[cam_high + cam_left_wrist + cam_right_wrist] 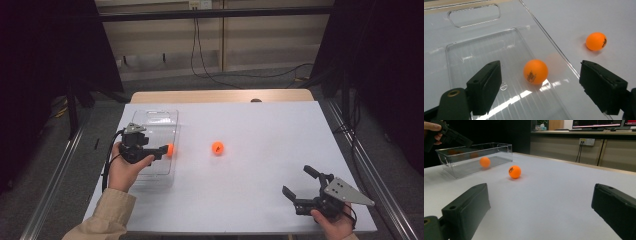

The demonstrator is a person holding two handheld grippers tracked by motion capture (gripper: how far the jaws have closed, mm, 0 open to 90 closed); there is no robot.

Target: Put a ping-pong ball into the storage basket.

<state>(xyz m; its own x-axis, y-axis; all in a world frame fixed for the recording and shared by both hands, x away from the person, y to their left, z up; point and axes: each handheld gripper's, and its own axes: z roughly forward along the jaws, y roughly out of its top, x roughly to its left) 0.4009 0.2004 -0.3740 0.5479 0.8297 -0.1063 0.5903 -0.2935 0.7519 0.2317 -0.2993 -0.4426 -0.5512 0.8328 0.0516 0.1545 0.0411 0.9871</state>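
One orange ball (170,149) (535,71) (485,162) lies inside a clear plastic box (155,116) (461,168) at the table's left, close to the box's right wall. My left gripper (165,148) hangs over that box, open, its jaws wide on either side of the ball and not touching it. A second orange ball (217,148) (596,41) (514,171) rests on the white table (270,125) just right of the box. My right gripper (297,180) is at the front right corner, open and empty, aimed toward the balls.
The box has handle cut-outs (474,15) in its end walls. A wooden strip (220,96) runs along the table's far edge. Dark curtains stand to both sides, and cables trail on the floor behind.
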